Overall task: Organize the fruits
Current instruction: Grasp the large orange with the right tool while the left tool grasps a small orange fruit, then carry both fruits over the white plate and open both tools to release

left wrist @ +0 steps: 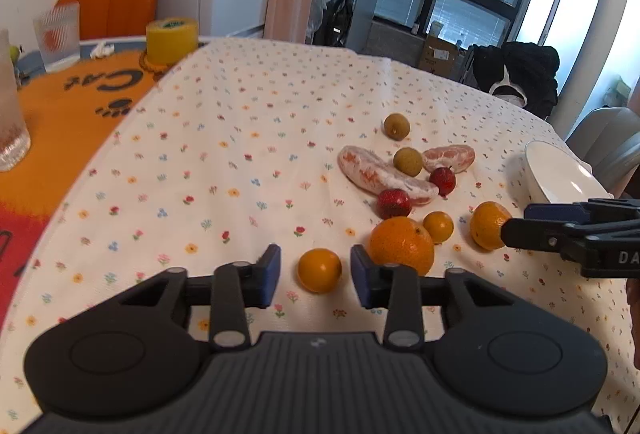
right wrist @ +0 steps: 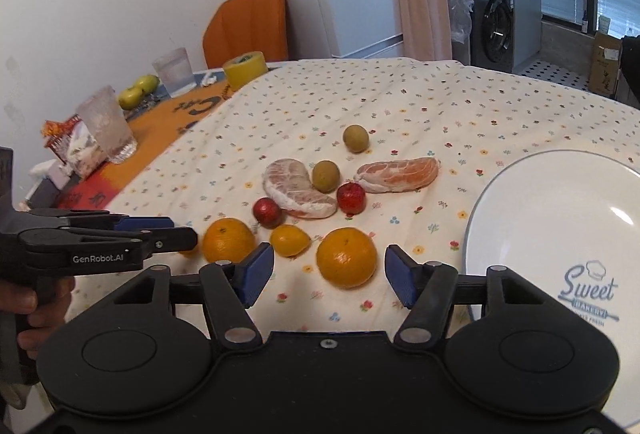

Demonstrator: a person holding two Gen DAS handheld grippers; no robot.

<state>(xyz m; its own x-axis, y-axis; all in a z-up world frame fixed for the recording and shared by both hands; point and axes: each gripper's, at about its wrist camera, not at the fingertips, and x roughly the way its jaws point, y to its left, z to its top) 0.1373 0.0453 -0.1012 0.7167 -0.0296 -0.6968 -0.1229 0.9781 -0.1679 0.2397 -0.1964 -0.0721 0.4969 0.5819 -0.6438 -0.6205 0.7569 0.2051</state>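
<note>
Blue-padded left claw (left wrist: 316, 270) is gaping around a small orange (left wrist: 319, 270), right claw (right wrist: 329, 270) spreading empty beside the white plate (right wrist: 520, 201) at the tabletop (left wrist: 240, 137) edge.

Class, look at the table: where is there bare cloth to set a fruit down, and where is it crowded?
Free: the floral tablecloth between the orange mat and the fruit, and beyond the far longan. The white plate is empty. Crowded: around the pomelo segments and oranges.

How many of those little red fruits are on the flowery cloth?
2. One red fruit lies at the near-left end of the long peeled citrus segment; the other red fruit sits at that segment's right side. None seems hidden.
</note>
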